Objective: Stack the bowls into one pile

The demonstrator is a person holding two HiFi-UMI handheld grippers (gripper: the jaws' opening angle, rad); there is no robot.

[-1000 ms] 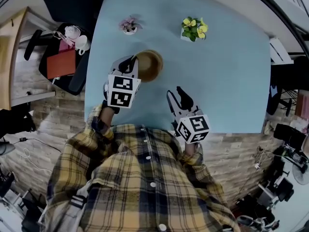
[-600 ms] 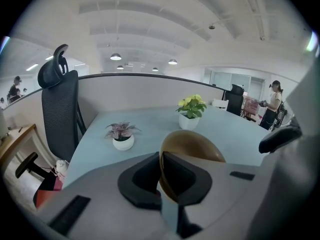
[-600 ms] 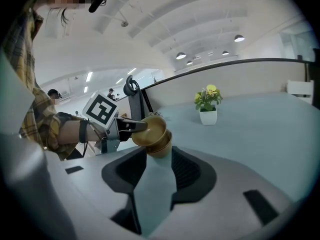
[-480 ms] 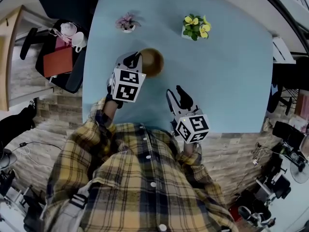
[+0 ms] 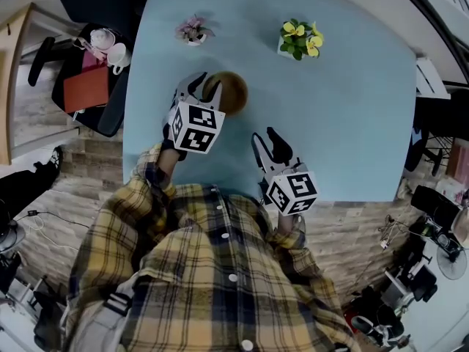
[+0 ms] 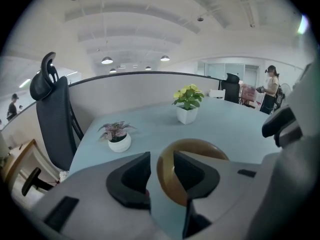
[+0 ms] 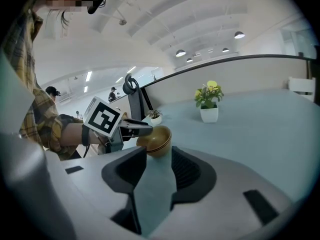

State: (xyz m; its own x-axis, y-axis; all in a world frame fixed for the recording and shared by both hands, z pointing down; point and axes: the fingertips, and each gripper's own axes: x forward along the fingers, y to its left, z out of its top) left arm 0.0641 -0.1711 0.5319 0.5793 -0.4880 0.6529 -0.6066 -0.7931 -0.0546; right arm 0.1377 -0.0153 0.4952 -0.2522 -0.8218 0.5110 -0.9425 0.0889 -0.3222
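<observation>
At the far left, off the table's edge: a black chair (image 5: 95,116) carrying a red pad (image 5: 86,92) and white cups (image 5: 111,51). Next, filling the middle of the head view, a pale blue table (image 5: 352,101). At its far side, toward the left, a small pink plant (image 5: 192,30) in a white pot. Nearer, on the table's left half, the brown bowls (image 5: 233,92), nested in one pile and upright on the tabletop. Reaching the pile from its near left, the left gripper (image 5: 203,88), with a plaid sleeve behind it. Opening at the jaws right now, with the pile's near rim between them: one jaw outside the wall, the other over the hollow, a gap showing at the outer pad, so no squeeze on the rim. Farther right, at the table's far side, a yellow-flowered plant (image 5: 299,39) in a white pot. By the table's near edge, right of the bowls and apart from them, the right gripper (image 5: 265,139): jaws spread, only bare tabletop between them, pointed toward the pile.
</observation>
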